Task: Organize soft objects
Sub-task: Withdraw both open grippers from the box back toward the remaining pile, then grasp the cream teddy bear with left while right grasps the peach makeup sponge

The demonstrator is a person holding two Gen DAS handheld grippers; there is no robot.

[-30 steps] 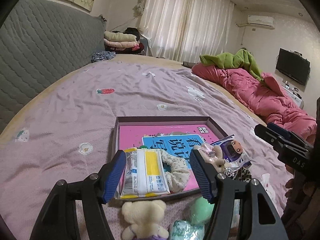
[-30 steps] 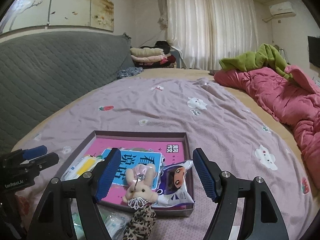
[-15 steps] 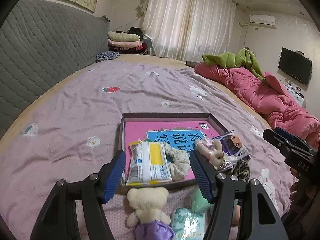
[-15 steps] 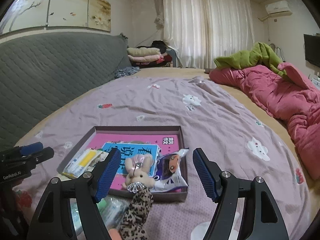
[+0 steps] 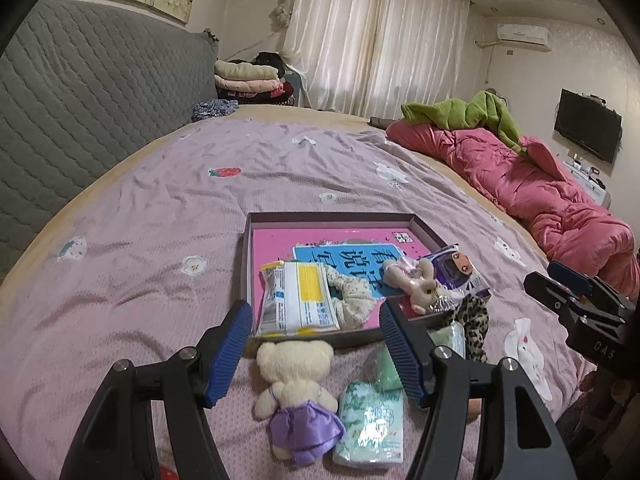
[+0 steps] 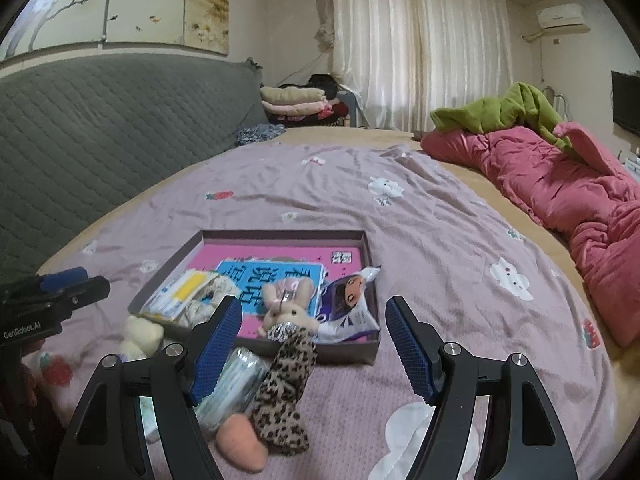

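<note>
Take the shallow box (image 5: 328, 218) on the lilac bedspread (image 5: 160, 208) as your landmark. Inside it, flat on the bottom, lies a pink book (image 5: 320, 240). On the book, at the box's near left corner, sits a white and yellow tissue pack (image 5: 298, 300), with a cream scrunchie (image 5: 352, 296) touching its right side. At the near right corner a small rabbit toy (image 5: 416, 284) lies over the rim, its leopard-print dress (image 6: 286, 380) trailing out onto the bedspread in front of the box. Just beside the rabbit, at the right wall, is a purple packet with a doll's face (image 6: 348, 308).

Outside the box, just in front of its near wall, a cream teddy bear (image 5: 292, 376) in a purple skirt lies face down. Next to it is a green-patterned tissue pack (image 5: 370, 420), and beyond that a pale green soft thing (image 5: 386, 368) that is partly hidden. A peach-coloured soft thing (image 6: 240, 440) lies by the foot of the leopard dress.

Your left claw (image 5: 316, 348) hangs wide open above the teddy bear and has hold of nothing. Your right claw (image 6: 314, 346) is also wide open and empty, in front of the box's near right corner.
</note>
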